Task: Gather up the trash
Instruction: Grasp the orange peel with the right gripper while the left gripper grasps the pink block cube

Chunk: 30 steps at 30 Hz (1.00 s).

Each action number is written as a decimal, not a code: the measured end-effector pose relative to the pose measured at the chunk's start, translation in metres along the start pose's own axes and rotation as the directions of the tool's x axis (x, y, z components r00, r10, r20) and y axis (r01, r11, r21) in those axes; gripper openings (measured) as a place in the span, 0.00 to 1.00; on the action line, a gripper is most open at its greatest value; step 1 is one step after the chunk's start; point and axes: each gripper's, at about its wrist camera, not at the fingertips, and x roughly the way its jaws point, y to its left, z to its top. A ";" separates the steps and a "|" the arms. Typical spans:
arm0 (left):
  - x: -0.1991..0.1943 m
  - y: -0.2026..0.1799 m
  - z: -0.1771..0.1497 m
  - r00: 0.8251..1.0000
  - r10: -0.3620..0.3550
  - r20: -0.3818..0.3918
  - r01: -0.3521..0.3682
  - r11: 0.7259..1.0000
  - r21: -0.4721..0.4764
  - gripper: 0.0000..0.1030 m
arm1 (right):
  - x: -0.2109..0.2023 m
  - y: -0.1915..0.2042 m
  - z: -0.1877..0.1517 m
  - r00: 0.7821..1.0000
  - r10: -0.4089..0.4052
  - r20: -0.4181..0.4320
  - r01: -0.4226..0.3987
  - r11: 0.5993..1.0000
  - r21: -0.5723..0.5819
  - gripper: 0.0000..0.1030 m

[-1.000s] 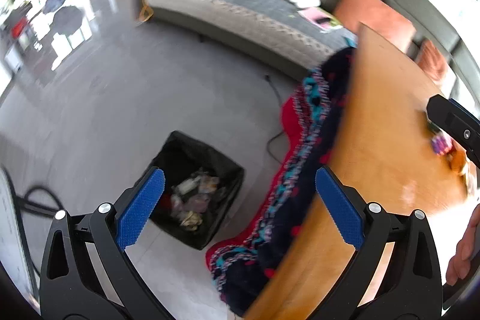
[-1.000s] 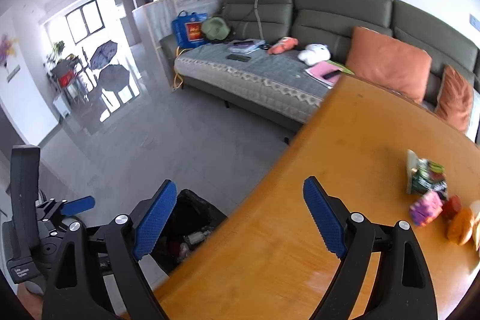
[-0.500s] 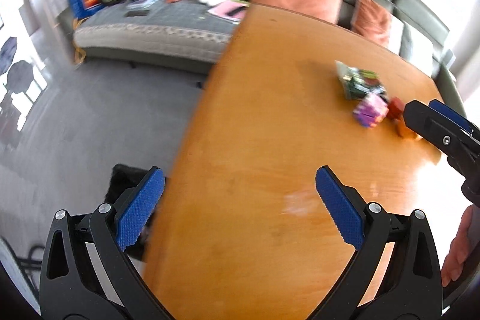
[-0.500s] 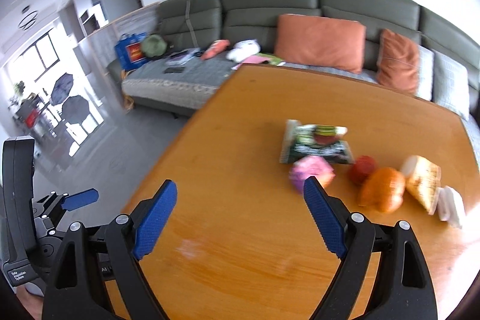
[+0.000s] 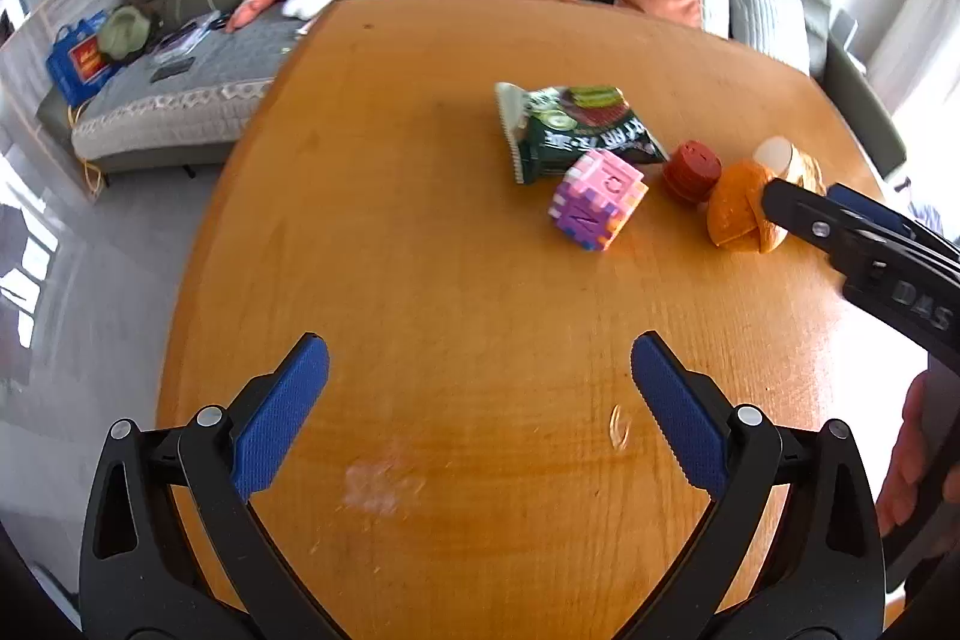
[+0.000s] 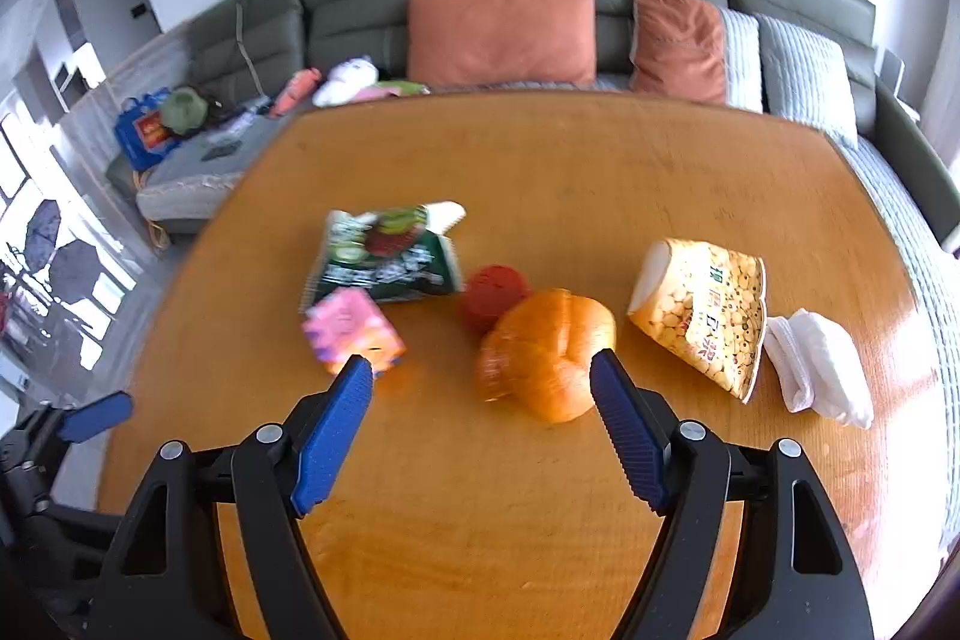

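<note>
Glossy wood table [image 6: 600, 172]; shiny plastic snack bag [image 6: 384, 256]; white cloth [image 6: 819, 364].

The right tongs [image 5: 864, 244] bear "DAS"; packet lettering is unreadable.

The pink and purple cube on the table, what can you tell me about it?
The pink and purple foam puzzle cube looks built from interlocking soft panels with toothed edges, some orange low down. A raised letter or numeral marks each visible face. It sits tilted on the orange wooden table, its far corner at or over the edge of the dark green snack packet; whether they touch is unclear. Neither gripper holds it.
</note>
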 end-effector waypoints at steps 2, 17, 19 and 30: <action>0.006 -0.007 0.004 1.000 0.003 -0.008 -0.002 1.000 0.017 0.95 | 0.014 -0.006 0.001 1.000 -0.004 -0.022 0.005 1.000 0.013 0.74; 0.066 -0.031 0.037 0.996 -0.029 -0.080 0.033 0.998 0.055 0.95 | 0.060 -0.020 0.023 0.999 -0.013 -0.042 0.013 1.000 0.002 0.64; 0.072 -0.033 0.042 0.996 -0.043 -0.083 0.048 0.998 0.052 0.95 | 0.061 -0.020 0.023 0.998 0.019 -0.059 -0.018 1.000 0.009 0.64; 0.082 -0.034 0.049 0.994 -0.066 -0.088 0.071 0.996 0.052 0.95 | 0.055 -0.033 0.014 0.997 0.033 -0.074 -0.032 0.999 0.017 0.65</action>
